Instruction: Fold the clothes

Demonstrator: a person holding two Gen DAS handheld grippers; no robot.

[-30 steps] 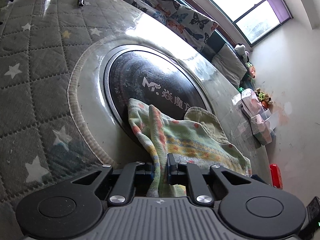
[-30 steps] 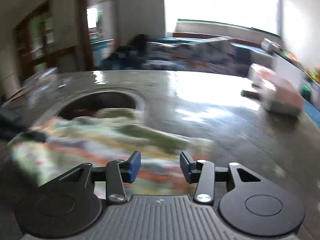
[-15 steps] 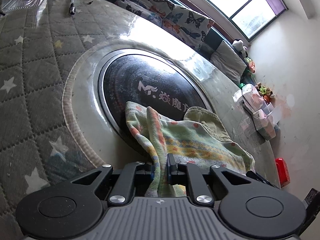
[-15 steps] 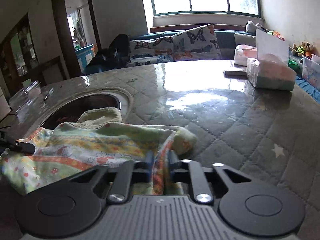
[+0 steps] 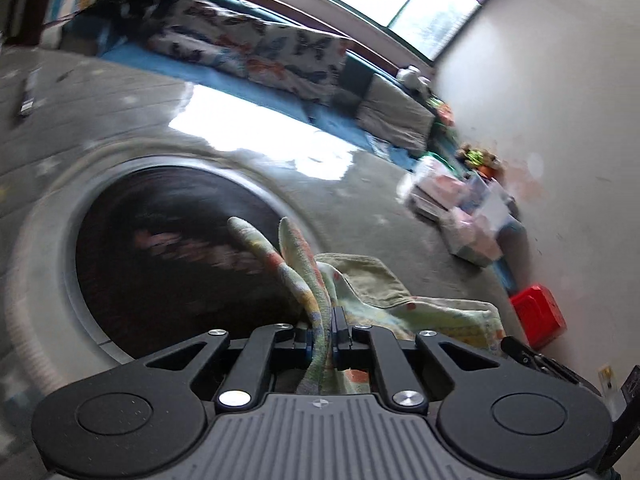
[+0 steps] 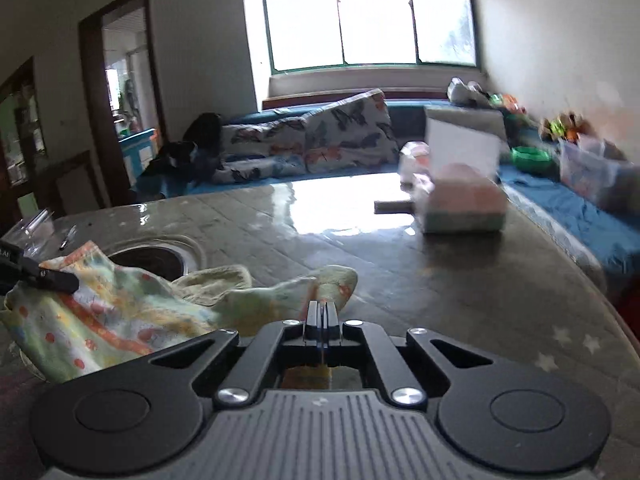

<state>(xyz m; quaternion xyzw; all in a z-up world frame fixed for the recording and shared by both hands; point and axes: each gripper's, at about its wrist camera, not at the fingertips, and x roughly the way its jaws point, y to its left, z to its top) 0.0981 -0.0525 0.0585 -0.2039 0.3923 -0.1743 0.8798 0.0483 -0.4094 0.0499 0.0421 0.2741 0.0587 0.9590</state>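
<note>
The left tool (image 5: 321, 330) pinches a fold of the patterned cloth (image 5: 400, 304) between its pads, the fabric rising in two narrow ridges just beyond the fingertips and passing down through the gap toward the camera. The left wrist view shows what lies under that edge: a large dark round plate (image 5: 168, 248) sunk in the counter (image 5: 360, 208), ringed by a pale rim, with the cloth draped across its near right side. The picture is smeared, so the markings on the plate cannot be read.

The right tool (image 6: 321, 316) is pressed together on another edge of the same cloth (image 6: 120, 312), a thin strip of fabric showing between the pads. From the right wrist view the cloth spreads to the left over the quilted counter (image 6: 440, 280), bunched and partly lifted, and at the far left a black finger of the left tool (image 6: 48, 276) grips its corner. This view sees only a sliver of the round plate (image 6: 156, 258) behind the cloth.

A tissue box (image 6: 460, 204) stands far right on the counter, in both views (image 5: 472, 232). A red box (image 5: 538, 316) shows only from the left wrist, low beside the wall. A butterfly-print cushion (image 6: 320, 140) lies on the window seat beyond.
</note>
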